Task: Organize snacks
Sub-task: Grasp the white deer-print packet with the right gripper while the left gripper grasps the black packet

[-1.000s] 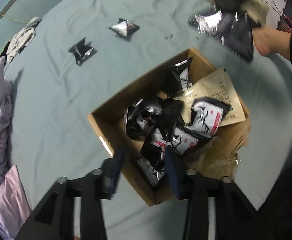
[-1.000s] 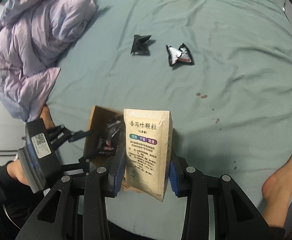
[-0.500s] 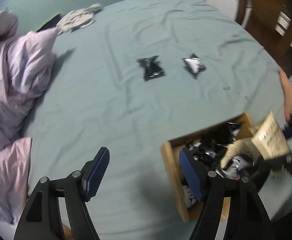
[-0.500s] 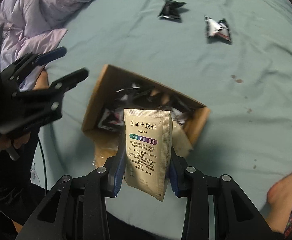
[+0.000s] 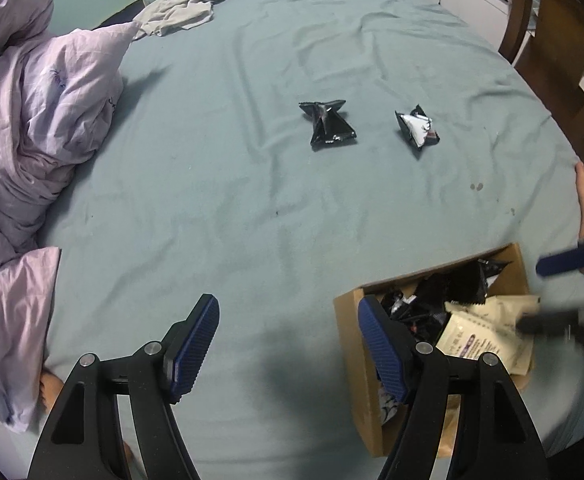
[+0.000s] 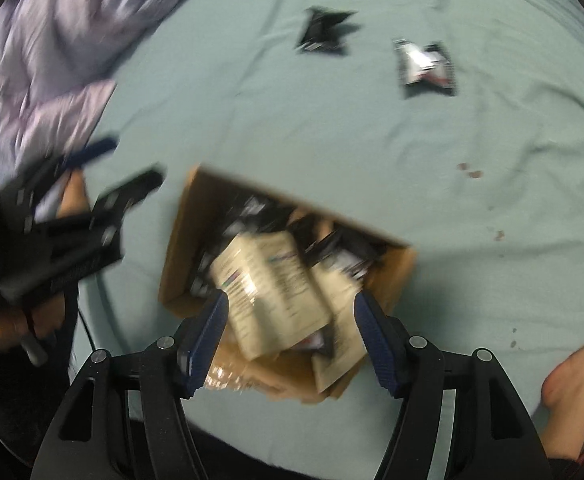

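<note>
— What did the snacks look like from where you stood?

— Mostly small black foil packets, crumpled, heaped inside an open cardboard box [image 5: 371,392] on the bed. A cream sachet [image 6: 270,292] with printed text lay tilted on top of the heap, and a second cream sachet [image 6: 337,320] leaned against the box's near wall. Two packets were out on the bed sheet [image 5: 252,200], well apart from the box: a black packet [image 5: 329,123] folded into a peak, and just beside it a black-and-white packet [image 5: 417,128].

— And the grippers?

— The right hand-held gripper [image 6: 290,340] hung over the box, its jaws just having opened; the cream sachet sat between the blue pads but neither pad pressed on it. The left hand-held gripper [image 5: 288,354] stood wide open with nothing in it, above the sheet at the box's left edge, one pad overlapping the box's corner in its own view.

— Any room to move?

— Plenty of bare teal sheet between the box and the two loose packets. A bunched lilac duvet [image 5: 40,120] crowded the left side, and a grey garment [image 5: 180,12] lay at the far edge. A bare foot [image 6: 571,392] rested near the right edge of the bed.
</note>
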